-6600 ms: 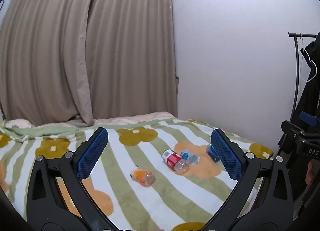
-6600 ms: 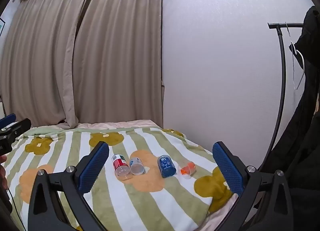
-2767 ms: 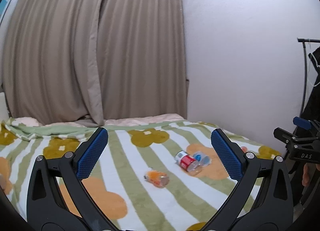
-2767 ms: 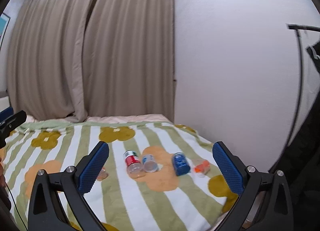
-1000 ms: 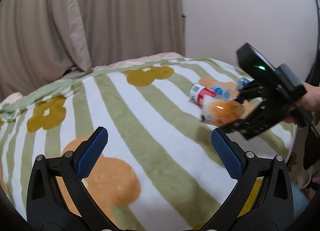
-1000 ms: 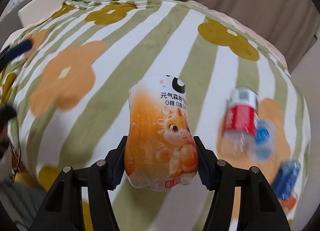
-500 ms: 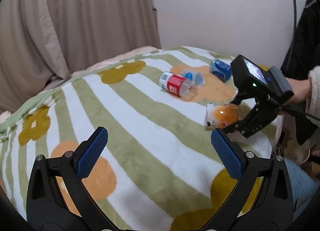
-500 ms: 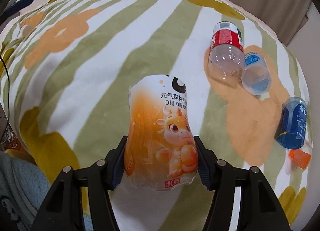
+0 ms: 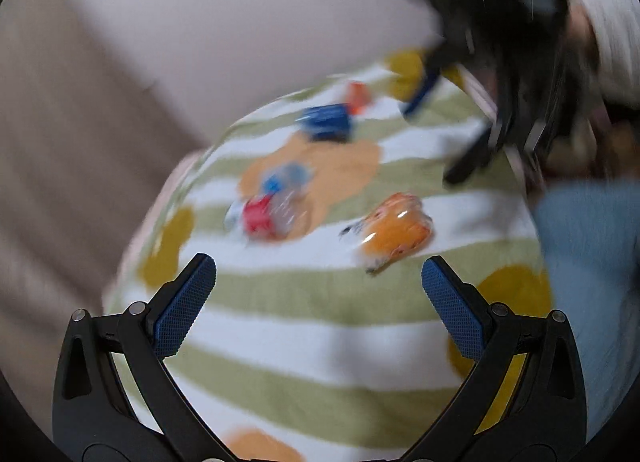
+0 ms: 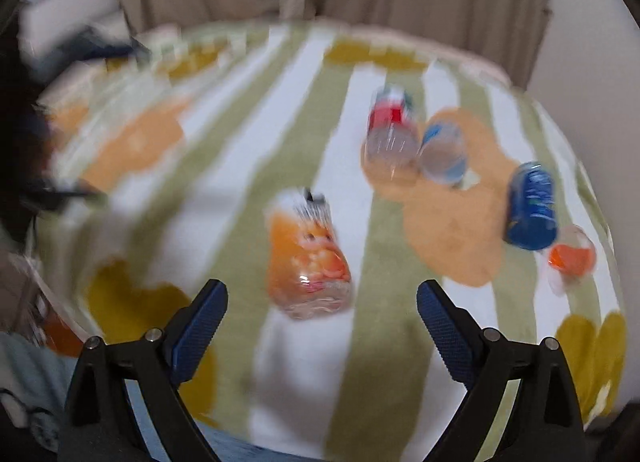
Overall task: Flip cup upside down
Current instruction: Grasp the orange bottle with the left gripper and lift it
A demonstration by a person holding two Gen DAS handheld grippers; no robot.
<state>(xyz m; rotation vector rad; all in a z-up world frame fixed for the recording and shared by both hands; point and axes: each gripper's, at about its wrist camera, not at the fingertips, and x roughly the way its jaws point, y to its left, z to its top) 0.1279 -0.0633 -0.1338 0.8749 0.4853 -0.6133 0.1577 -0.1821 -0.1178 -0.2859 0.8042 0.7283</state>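
The orange cartoon-print plastic cup (image 9: 394, 227) (image 10: 308, 258) rests on the striped flower blanket (image 9: 304, 326) (image 10: 256, 109); motion blur hides whether it stands or lies tilted. My right gripper (image 10: 321, 290) is open, its blue pads apart just short of the cup, with nothing between them. In the left wrist view the right gripper (image 9: 444, 125) is a dark blur above and right of the cup. My left gripper (image 9: 316, 266) is open and empty, a little short of the cup.
Other cups lie on the blanket beyond: a red-label one (image 9: 264, 215) (image 10: 390, 125), a clear blue-label one (image 9: 284, 177) (image 10: 442, 153), a blue one (image 9: 326, 123) (image 10: 532, 205) and a small orange one (image 9: 358, 95) (image 10: 570, 256). A person's blue-clad leg (image 9: 588, 262) is at the bed's edge.
My right gripper has opened and let go of the orange cup, which now rests on the blanket. Both grippers are moving fast, and the left one has swung toward the cup.
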